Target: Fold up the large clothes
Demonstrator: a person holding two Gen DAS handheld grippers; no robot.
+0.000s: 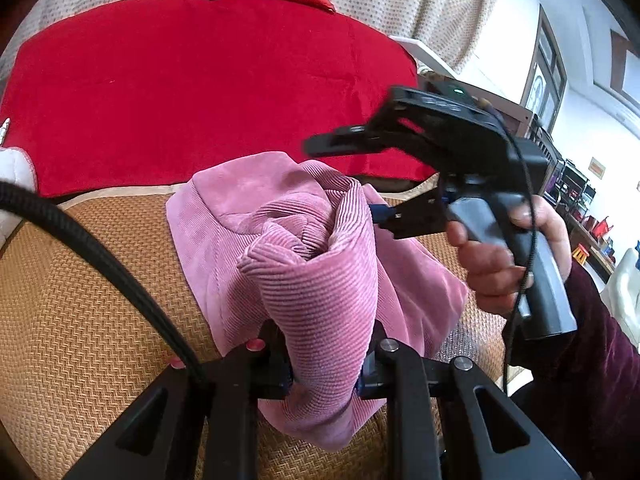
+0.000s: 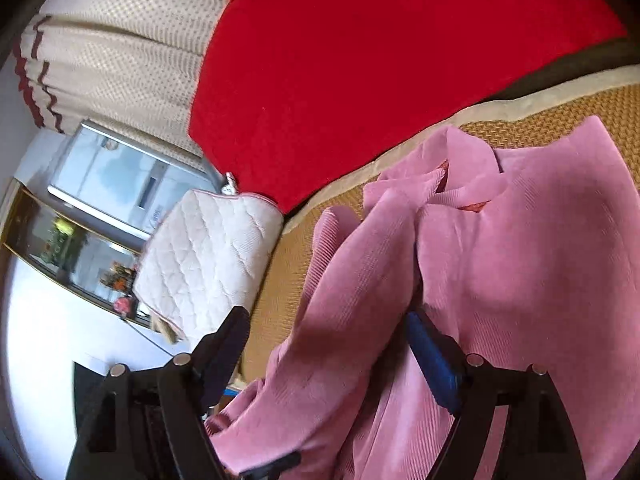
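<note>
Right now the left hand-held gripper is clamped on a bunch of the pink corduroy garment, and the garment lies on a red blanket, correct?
Not quite. The left hand-held gripper does clamp the pink corduroy garment, but the garment lies on the woven mat; the red blanket sits beyond it, per the left wrist view.

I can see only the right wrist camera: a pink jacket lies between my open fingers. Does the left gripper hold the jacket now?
Observer: Yes. The left gripper is shut on a bunched, rolled-up fold of the pink jacket.
Operator: How does my right gripper stand, seen from that side?
Observer: The right gripper is open. One of its fingers is above the bundle, the other at the bundle's right edge.
Operator: Is anything near the left gripper that may catch?
Observer: A black cable curves over the woven mat down to the left gripper's base.
</note>
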